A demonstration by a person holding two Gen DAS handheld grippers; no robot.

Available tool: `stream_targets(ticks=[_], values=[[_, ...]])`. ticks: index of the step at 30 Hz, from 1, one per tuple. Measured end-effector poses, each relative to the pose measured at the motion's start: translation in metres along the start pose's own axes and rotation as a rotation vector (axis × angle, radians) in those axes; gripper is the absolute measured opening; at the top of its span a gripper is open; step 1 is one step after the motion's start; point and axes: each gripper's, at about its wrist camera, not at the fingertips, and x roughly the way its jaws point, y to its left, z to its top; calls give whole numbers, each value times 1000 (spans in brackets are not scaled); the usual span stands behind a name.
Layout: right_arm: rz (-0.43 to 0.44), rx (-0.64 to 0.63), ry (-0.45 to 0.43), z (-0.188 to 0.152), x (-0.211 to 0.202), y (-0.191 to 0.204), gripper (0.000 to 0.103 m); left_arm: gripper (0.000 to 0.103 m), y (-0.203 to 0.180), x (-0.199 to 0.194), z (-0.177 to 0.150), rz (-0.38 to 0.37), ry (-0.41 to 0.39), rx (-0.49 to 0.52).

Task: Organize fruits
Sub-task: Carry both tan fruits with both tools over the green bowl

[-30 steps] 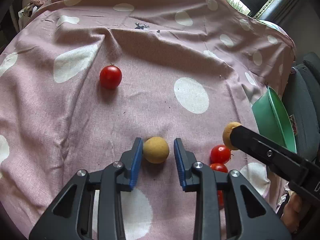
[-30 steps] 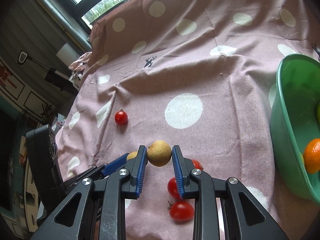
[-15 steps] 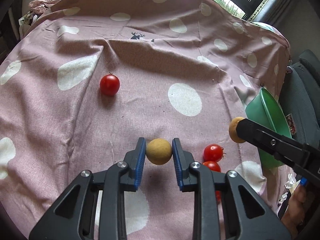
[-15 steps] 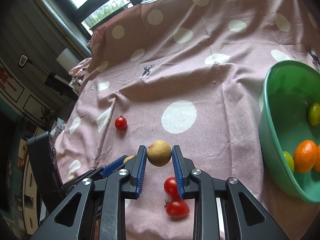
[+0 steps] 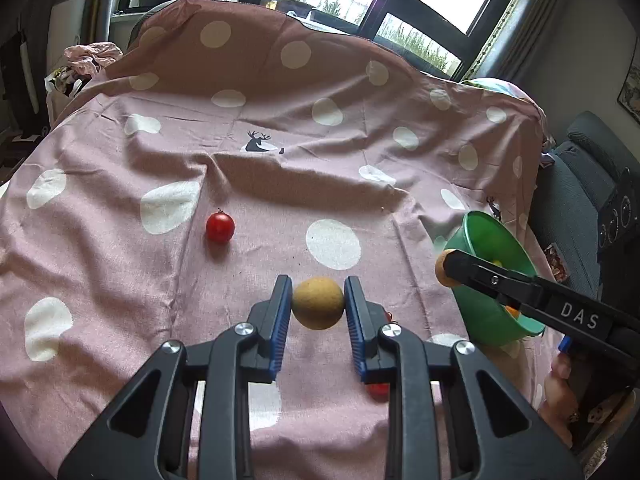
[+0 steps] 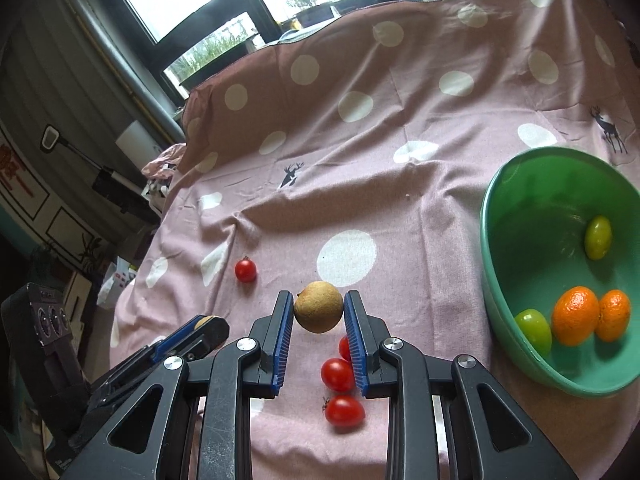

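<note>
My left gripper [image 5: 318, 304] is shut on a round tan fruit [image 5: 318, 303] and holds it above the pink dotted cloth [image 5: 256, 184]. My right gripper [image 6: 319, 307] is shut on a second tan fruit [image 6: 319, 307], also lifted; it shows at the right of the left wrist view [image 5: 443, 268]. A green bowl [image 6: 504, 280] at the right holds two oranges [image 6: 576, 314] and green fruits [image 6: 598, 237]. One red tomato [image 6: 245, 270] lies alone at the left. Three red tomatoes [image 6: 338, 374] lie under the right gripper.
The cloth-covered table drops off at the left and near edges. Windows stand behind it. A dark grey chair [image 5: 580, 184] is at the right beyond the bowl [image 5: 484, 312]. Clutter and a black device [image 6: 48, 316] sit at the left.
My left gripper closed on the tan fruit and lifted it. Both grippers rose and tilted up with their fruits, so more of the bowl and windows shows.
</note>
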Motion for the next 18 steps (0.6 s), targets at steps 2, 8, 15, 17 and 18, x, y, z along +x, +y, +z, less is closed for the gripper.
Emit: stream_targets(ticks=[2,8,15,17,18], values=[[-14,-4,-18,0,-6,0,28,26,-4,-8,1,-10,-22,11],[-9,-4,-65,1,-25,1,28,26,-21,-28,5,-38,-83,38],[-34,-21,-131,4,-48,-2,28,26,-45,-39,9,-61,-128,76],[-29,-12,-144,5,-55,-7,28,26,-53,-39,11,-69,-135,91],[-27,-5,-154,5,-59,-10,28,26,-57,-38,11,-69,-138,96]])
